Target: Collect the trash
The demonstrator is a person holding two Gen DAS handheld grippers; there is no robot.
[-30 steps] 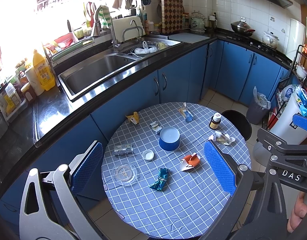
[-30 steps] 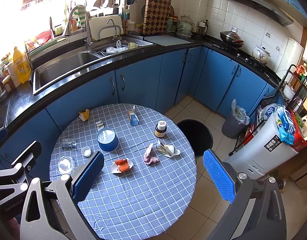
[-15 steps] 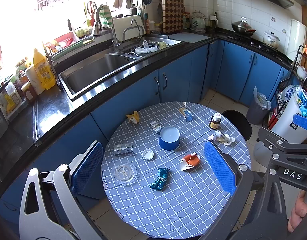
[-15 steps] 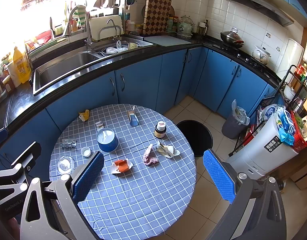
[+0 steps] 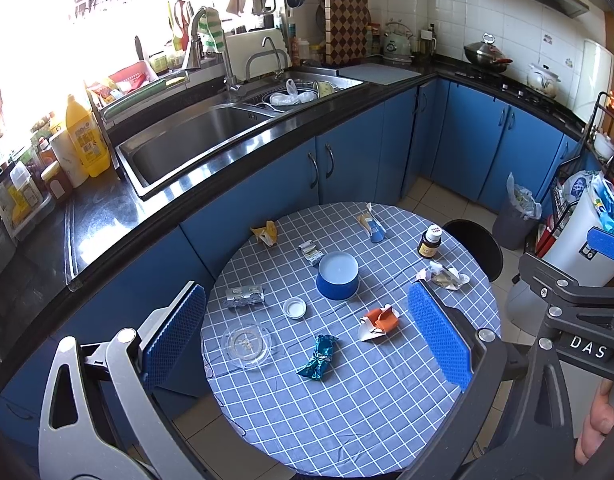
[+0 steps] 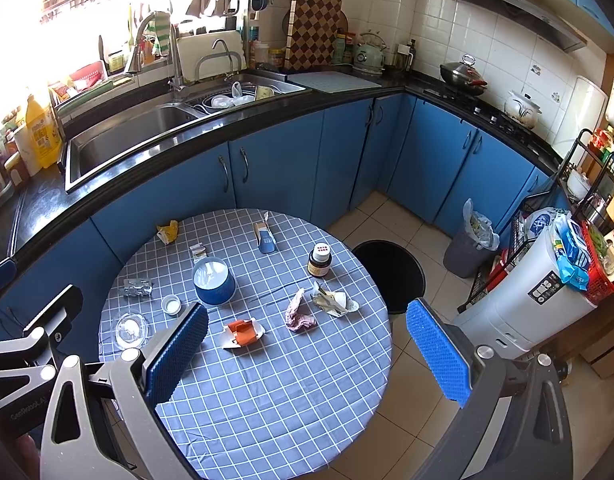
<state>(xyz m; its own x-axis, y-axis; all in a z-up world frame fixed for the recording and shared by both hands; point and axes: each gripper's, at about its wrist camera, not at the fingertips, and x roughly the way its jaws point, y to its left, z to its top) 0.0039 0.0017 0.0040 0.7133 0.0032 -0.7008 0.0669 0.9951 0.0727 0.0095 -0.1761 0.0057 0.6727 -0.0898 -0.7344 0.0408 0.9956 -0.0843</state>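
On the tabletop [image 5: 371,420]: crumpled trash
Teal wrapper [image 5: 318,358]: twisted, shiny
Orange carton [image 5: 381,320]: torn, flattened
Left tool [image 5: 307,344]: spread, empty
Right tool [image 6: 307,354]: spread, empty

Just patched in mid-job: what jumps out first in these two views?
A round table in a blue checked cloth, strewn with wrappers: an orange one near the middle, a shiny blue one toward the front. A blue bowl sits among them, and a black bin stands open by the far edge. Both grippers hover open, empty.
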